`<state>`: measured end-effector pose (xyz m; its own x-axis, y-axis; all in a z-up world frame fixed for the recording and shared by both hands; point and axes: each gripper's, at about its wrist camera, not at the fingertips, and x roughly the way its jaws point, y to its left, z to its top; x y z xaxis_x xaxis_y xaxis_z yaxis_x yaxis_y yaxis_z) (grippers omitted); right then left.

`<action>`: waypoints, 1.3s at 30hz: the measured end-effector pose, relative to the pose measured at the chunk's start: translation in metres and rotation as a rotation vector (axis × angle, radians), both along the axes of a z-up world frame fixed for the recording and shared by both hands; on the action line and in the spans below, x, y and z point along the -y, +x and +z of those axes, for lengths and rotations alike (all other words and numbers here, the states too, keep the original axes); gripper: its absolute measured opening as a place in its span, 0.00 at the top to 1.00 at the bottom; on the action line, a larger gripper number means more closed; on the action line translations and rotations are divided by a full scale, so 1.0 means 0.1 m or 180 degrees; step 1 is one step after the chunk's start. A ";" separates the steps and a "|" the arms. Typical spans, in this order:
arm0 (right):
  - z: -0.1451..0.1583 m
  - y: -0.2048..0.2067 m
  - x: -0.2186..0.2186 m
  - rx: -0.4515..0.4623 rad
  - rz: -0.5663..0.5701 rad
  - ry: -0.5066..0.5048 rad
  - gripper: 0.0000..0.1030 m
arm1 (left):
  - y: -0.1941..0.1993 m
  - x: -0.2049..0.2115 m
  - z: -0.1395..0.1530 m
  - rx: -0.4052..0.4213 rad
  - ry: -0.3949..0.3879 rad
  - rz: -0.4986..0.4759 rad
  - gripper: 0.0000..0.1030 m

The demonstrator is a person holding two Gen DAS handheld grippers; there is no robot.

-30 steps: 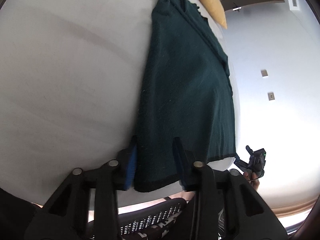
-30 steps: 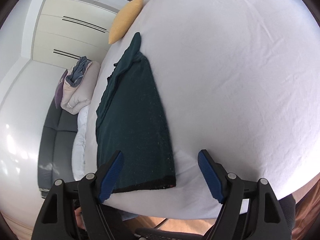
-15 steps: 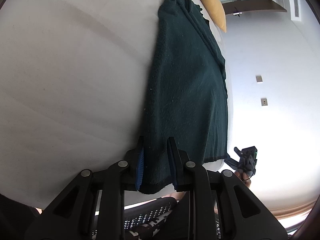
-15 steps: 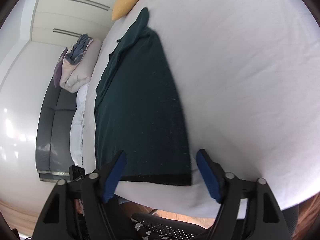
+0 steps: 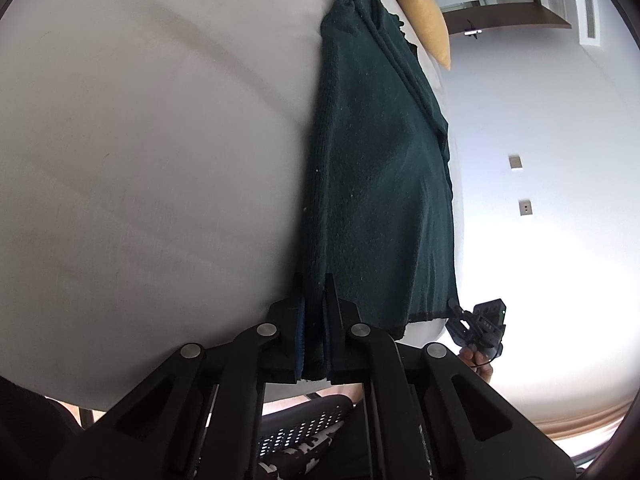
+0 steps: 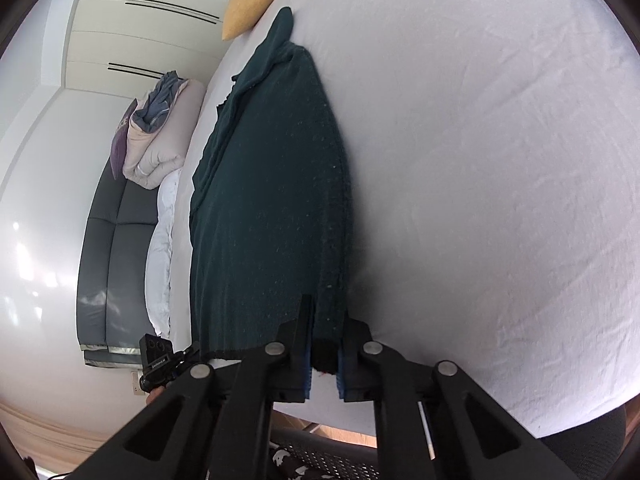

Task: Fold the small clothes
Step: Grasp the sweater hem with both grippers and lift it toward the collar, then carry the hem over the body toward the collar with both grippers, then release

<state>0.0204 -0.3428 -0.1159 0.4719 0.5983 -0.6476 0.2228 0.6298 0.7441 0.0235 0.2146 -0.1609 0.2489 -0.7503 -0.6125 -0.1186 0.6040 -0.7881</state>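
Note:
A dark green knit garment (image 5: 380,180) lies as a long narrow strip on the white bed sheet (image 5: 140,160), its hem at the near edge. My left gripper (image 5: 314,280) pinches the hem's left corner, its jaws closing tight with the cloth between the pads. In the right wrist view the same garment (image 6: 272,200) runs away from me, and my right gripper (image 6: 328,308) has its jaws closing on the hem's right corner, pads pressing the cloth. Each view shows the other gripper at the opposite corner: the right gripper (image 5: 480,324) and the left gripper (image 6: 160,360).
A yellow pillow (image 5: 424,20) lies at the far end of the bed beyond the garment. A grey sofa (image 6: 108,260) with a heap of bedding (image 6: 160,136) stands to the left of the bed. A mesh chair (image 5: 304,424) sits below the near bed edge.
Both grippers have closed on the hem's corners. The right one slid left from wide open around the corner to pinching it. The left one narrowed from half open.

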 end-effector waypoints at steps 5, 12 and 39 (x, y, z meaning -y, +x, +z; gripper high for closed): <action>0.08 -0.04 0.01 0.0109 -0.0094 -0.0015 0.91 | -0.02 0.00 0.05 0.0051 -0.0080 0.0082 0.95; 0.25 -0.04 -0.04 0.0270 -0.0099 0.0022 0.91 | 0.01 -0.04 0.19 0.0168 -0.0264 0.0151 0.96; 1.17 1.36 -0.29 0.0958 -0.0125 0.0251 0.92 | 1.47 -0.18 1.28 0.0806 -0.0692 0.0490 0.96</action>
<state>0.1561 -0.3142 0.0012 0.6592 0.6185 -0.4277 0.0081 0.5629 0.8265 0.1707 0.2322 -0.0326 0.4923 -0.7981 -0.3473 0.0204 0.4095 -0.9121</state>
